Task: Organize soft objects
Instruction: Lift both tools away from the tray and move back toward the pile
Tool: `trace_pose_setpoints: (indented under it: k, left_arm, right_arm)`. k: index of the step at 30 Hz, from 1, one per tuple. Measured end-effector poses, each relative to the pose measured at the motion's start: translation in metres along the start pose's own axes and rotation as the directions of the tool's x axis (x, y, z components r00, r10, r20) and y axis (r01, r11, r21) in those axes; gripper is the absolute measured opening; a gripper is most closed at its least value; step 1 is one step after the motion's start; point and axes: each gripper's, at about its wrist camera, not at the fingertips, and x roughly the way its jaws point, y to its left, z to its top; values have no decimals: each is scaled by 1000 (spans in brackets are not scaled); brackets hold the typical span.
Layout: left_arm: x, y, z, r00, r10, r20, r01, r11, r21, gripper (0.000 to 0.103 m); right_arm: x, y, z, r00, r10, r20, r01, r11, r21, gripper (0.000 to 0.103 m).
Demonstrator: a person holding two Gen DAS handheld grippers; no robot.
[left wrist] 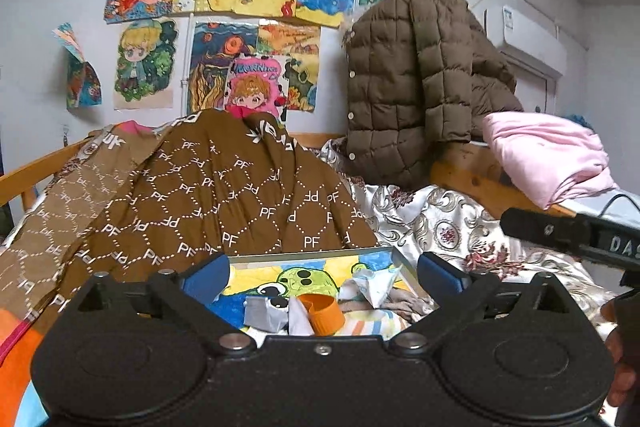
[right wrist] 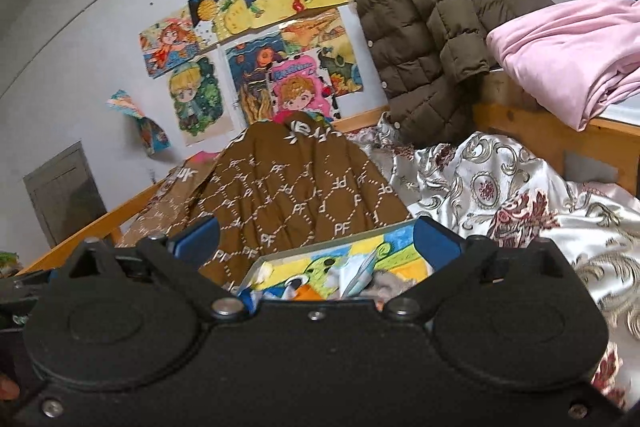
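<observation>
Brown PF-print blanket (left wrist: 224,195) heaped at frame centre, just past both sets of spread, empty fingers: left gripper (left wrist: 322,269), right gripper (right wrist: 316,239). Risk: low reach could clip shallow tray (left wrist: 320,253) btwn fingers, spilling its orange cap (left wrist: 322,313), foil scraps & paper bits onto bedding.

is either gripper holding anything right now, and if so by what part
Nothing is held. The left gripper and right gripper are both open, their blue pads spread wide with only the picture tray showing between them, untouched.
</observation>
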Motion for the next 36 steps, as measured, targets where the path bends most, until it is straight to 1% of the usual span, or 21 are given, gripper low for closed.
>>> trace_pose_setpoints:
  k: [2, 6, 10, 13, 18, 22, 24, 27, 29, 31, 33, 36]
  left_arm:
    - [-18, 5, -5, 1000, 0, 8, 0, 1000, -12, 102]
    - [-54, 15, -15, 1000, 5, 18, -4, 1000, -30, 102]
    - [-85, 24, -27, 1000, 4, 15, -3, 999, -49, 102]
    - [-105, 29, -36, 1000, 3, 5, -2, 999, -48, 102]
    - [-129, 34, -51, 1000, -6, -30, 5, 1000, -21, 102]
    - [-141, 36, -59, 997, 19, -74, -18, 1000, 21, 102]
    - [-146, 41, -64, 995, 25, -93, -24, 1000, 9, 102]
    - [-152, 53, -75, 992, 34, -119, -38, 999, -36, 102]
    - [-152, 60, -81, 988, 53, -147, -63, 996, -62, 102]
    - [-149, 67, -86, 976, 75, -206, -94, 992, -82, 102]
    - [-144, 72, -90, 958, 70, -279, -99, 991, -94, 102]
    - [-142, 77, -95, 944, 51, -327, -93, 989, -111, 102]
  right_arm:
    - [-10, 6, -5, 1000, 3, 0, -3, 1000, -15, 102]
    - [-32, 17, -15, 1000, -17, 11, 17, 999, -39, 102]
    - [-51, 16, -27, 1000, -11, 23, 12, 999, -41, 102]
    - [-65, 14, -37, 1000, -21, 16, 22, 999, -45, 102]
    - [-85, 13, -50, 999, -42, -23, 41, 998, -41, 102]
    - [-99, 20, -62, 997, -47, -59, 43, 997, -67, 103]
    - [-102, 25, -70, 994, -65, -88, 56, 994, -97, 103]
    - [-103, 35, -77, 988, -81, -128, 64, 989, -130, 103]
    - [-106, 43, -82, 986, -88, -140, 66, 985, -159, 103]
    - [-108, 52, -86, 984, -89, -156, 60, 982, -182, 103]
    - [-107, 55, -88, 981, -89, -174, 54, 980, -194, 103]
    - [-103, 59, -92, 974, -92, -208, 50, 978, -201, 103]
